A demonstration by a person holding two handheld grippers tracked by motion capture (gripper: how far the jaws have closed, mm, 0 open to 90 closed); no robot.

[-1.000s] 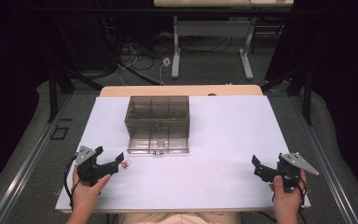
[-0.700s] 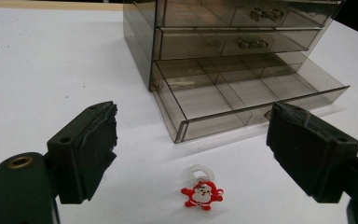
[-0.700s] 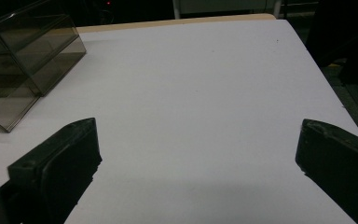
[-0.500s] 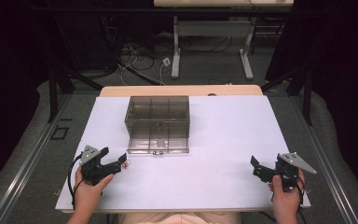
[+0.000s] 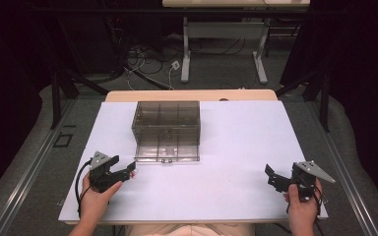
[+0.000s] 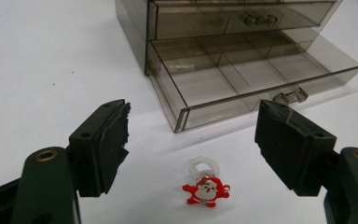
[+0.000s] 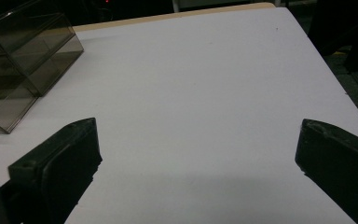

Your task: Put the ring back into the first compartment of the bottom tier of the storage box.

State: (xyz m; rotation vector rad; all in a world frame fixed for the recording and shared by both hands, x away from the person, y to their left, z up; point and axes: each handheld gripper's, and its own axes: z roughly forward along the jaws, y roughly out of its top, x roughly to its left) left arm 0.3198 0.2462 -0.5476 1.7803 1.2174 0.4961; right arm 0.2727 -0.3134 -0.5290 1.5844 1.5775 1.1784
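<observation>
Between the jaws of the left gripper [image 6: 193, 154], which had just been closing but stood apart, the Santa ring [image 6: 205, 189] lay ungrasped on the table [image 6: 51, 70]; the open drawer [image 6: 242, 88] awaited it. The right gripper [image 7: 196, 172] stood open and empty.

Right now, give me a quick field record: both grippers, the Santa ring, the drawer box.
left gripper: jaws have just been closing, astride the ring, pads not touching it
right gripper: open, nothing between jaws, over bare table
Santa ring: flat on the table, in front of the box
drawer box: smoky clear plastic; bottom drawer pulled out, its compartments look empty; upper drawer closed
</observation>
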